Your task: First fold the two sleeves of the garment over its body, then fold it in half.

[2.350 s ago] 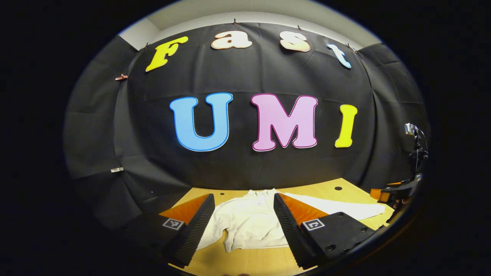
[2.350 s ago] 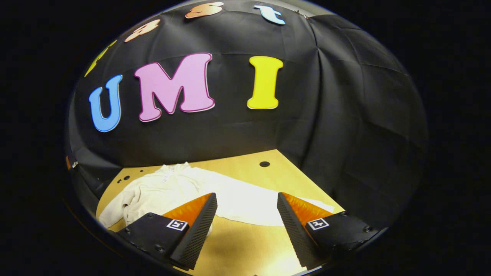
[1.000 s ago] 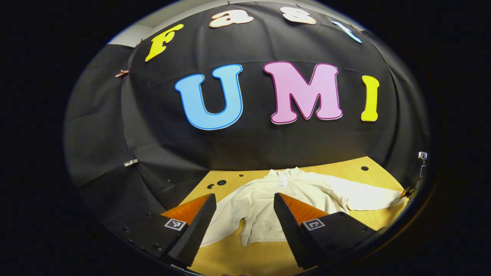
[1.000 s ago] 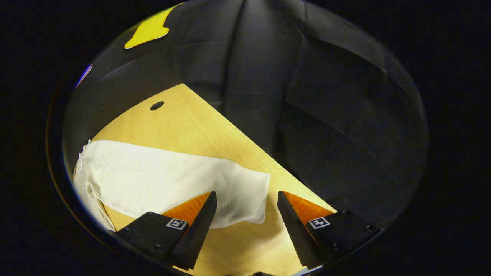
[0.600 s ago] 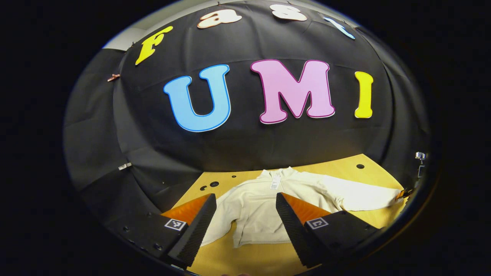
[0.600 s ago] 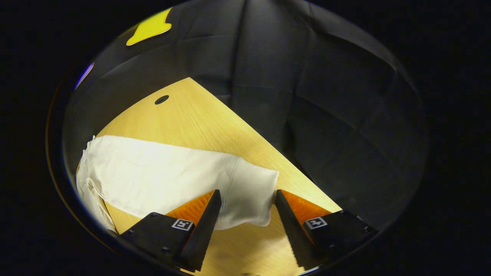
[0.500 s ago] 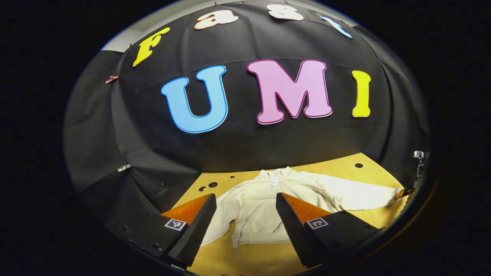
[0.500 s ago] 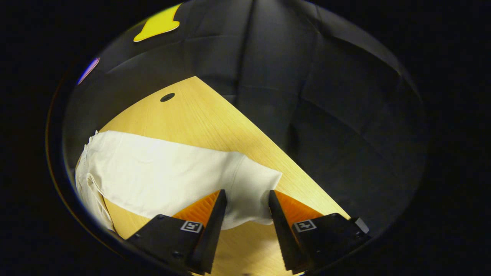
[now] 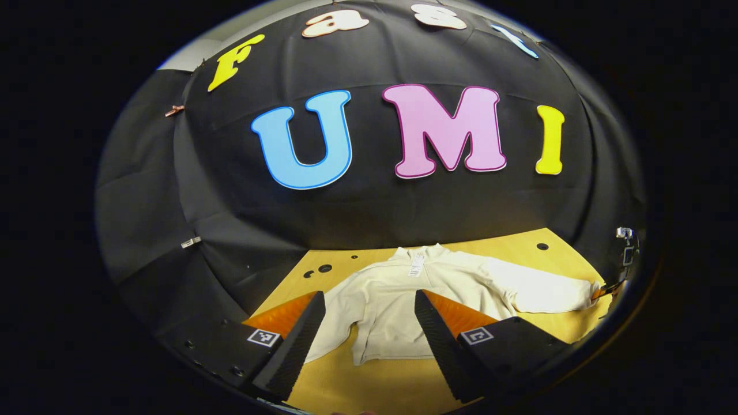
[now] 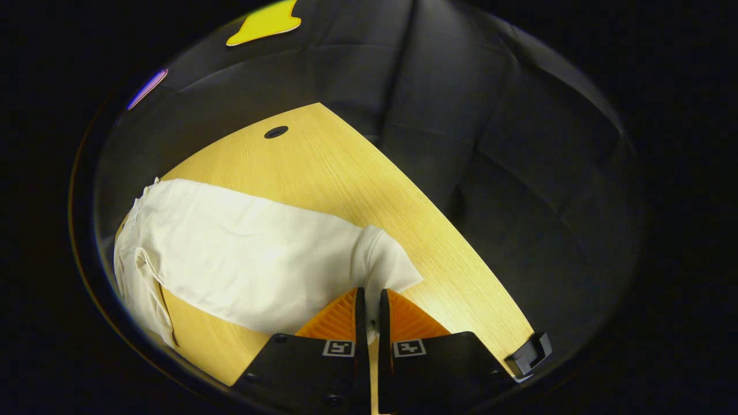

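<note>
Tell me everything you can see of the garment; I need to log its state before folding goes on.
The garment is a cream, soft-looking long-sleeved top lying flat on the wooden table, collar toward the booth wall, a small tag at the neck. Neither sleeve is folded over the body. One sleeve stretches straight out, and the right gripper has its jaws closed on the cuff. The other sleeve hangs down beside the body, partly hidden behind the open left gripper.
</note>
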Action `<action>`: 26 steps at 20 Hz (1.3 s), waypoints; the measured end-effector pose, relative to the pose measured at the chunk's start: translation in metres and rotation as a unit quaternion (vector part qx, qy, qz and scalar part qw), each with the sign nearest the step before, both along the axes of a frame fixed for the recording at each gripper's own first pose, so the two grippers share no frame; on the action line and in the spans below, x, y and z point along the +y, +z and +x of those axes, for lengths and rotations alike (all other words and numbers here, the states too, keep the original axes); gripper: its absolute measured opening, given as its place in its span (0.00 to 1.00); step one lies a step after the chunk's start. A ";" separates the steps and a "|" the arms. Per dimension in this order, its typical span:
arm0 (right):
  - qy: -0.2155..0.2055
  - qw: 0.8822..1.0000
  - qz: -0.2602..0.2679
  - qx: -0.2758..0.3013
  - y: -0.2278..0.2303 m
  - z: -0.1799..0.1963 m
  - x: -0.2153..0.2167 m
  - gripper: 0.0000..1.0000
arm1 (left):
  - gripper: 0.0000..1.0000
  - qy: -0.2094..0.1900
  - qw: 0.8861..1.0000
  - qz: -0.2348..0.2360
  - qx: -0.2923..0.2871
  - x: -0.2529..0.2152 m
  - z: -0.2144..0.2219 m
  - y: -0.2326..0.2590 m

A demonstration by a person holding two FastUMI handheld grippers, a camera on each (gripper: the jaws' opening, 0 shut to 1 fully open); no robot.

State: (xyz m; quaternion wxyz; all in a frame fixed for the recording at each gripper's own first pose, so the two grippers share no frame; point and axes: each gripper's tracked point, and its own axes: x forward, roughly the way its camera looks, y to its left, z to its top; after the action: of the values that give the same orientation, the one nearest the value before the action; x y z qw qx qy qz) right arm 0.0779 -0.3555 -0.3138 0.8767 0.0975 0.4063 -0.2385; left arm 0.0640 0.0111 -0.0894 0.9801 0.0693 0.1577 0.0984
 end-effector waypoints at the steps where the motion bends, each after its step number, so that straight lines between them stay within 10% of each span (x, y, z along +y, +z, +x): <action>1: 0.003 1.000 -0.009 -0.005 0.007 0.002 0.000 0.10 | 0.98 0.006 1.000 -0.001 -0.002 0.006 -0.001 0.001; 8: 0.007 0.998 -0.028 -0.056 0.084 0.035 0.012 0.09 | 0.98 0.026 0.999 -0.025 -0.003 0.031 -0.012 -0.007; 26: 0.246 0.958 -0.020 -0.149 0.196 0.213 0.262 0.09 | 0.98 0.094 0.995 -0.045 0.003 0.109 -0.056 -0.028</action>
State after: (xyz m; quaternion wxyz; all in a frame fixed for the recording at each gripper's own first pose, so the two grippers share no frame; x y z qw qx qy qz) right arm 0.2912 -0.0937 -0.1182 0.9606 0.0112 0.2776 -0.0067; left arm 0.0080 0.1204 -0.1170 0.9682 0.0100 0.1705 0.1827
